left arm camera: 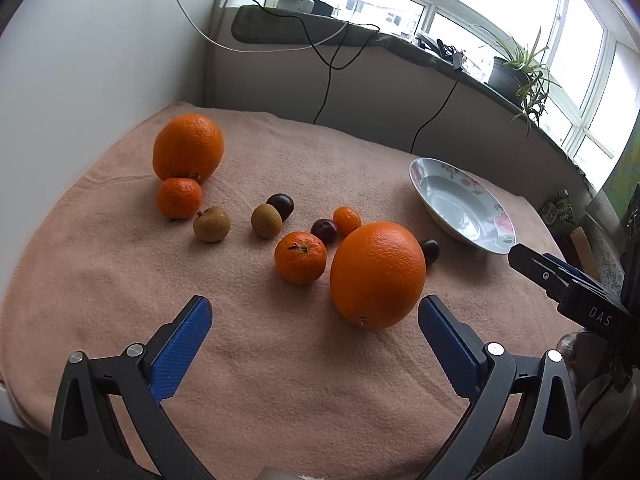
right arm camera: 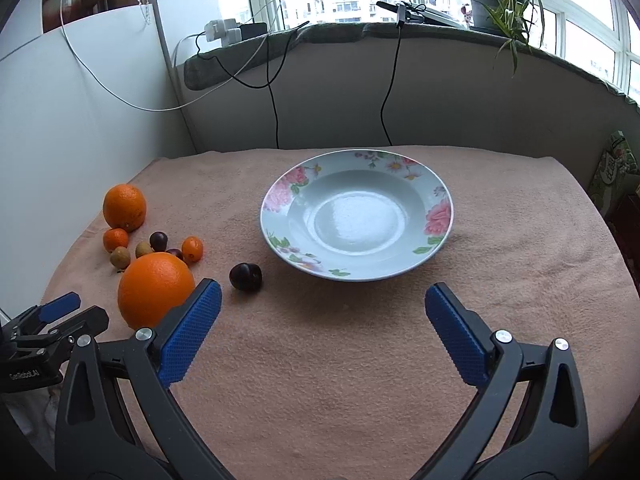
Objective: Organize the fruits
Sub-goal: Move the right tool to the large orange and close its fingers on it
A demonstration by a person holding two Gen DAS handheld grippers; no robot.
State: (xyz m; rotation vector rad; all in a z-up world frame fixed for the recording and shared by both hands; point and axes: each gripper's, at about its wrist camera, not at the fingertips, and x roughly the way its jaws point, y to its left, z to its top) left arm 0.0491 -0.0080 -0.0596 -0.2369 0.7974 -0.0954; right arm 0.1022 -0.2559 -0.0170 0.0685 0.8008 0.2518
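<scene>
In the right wrist view the near orange (right arm camera: 154, 288) hides most of one dark fruit (right arm camera: 175, 254) at its 12 o'clock, and a blue finger (right arm camera: 192, 332) covers the orange's lower right. In the left wrist view the same orange (left arm camera: 378, 274) half hides a dark fruit (left arm camera: 431, 250) at 2 o'clock. The right gripper (left arm camera: 560, 276) is cut off by that frame's right edge; its opening cannot be judged there.

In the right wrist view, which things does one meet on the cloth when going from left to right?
Far orange → near big orange → lone dark plum → flowered plate.
</scene>
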